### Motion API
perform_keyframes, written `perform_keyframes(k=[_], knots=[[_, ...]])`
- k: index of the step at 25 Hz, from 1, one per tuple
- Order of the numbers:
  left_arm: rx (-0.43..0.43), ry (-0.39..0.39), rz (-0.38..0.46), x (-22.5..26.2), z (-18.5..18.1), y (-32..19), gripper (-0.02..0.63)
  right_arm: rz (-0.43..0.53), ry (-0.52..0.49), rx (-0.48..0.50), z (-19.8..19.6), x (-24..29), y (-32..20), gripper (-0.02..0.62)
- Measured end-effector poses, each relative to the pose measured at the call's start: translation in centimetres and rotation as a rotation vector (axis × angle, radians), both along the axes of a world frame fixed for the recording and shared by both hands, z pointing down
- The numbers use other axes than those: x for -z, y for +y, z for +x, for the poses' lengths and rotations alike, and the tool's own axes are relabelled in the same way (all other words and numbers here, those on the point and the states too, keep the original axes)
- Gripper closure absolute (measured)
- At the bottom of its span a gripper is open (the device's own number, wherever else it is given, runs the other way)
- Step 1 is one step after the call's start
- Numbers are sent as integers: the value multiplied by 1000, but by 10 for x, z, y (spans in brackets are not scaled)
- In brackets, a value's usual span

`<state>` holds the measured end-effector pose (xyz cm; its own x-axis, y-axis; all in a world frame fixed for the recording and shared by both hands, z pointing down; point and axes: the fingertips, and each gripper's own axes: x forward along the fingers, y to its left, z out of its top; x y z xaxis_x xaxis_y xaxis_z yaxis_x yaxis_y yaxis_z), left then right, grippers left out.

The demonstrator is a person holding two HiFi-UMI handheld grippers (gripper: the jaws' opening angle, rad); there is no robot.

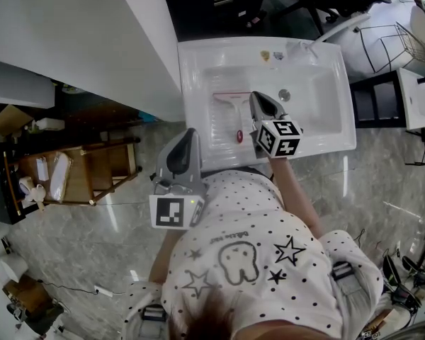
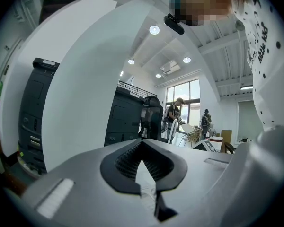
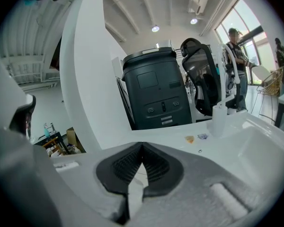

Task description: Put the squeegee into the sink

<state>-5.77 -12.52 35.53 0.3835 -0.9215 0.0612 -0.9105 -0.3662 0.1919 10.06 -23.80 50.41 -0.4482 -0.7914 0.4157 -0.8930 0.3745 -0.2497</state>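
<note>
One squeegee, one sink, two grippers: left gripper, right gripper

The head view is lit brightly and evenly from above; the white sink is shown almost without shadow, and little detail is kept in its palest parts. Short streaks of glare are thrown back by the polished floor, while the top of that picture is left dark. Both gripper views are bent strongly by a wide-angle lens and closed in by black corners. Round ceiling lamps are blown out to white discs, and the tall window is overexposed. The nearest surfaces are rendered soft.
</note>
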Motion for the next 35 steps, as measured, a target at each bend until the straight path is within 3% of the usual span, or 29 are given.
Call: perform_keyframes(k=[18,35], knots=[[-53,22,-12,-1,21,26,604,187,-45,6,11,82,40,601],[-109,28,-18,-1,43,29,604,264,-33,-39,40,112,82,600]])
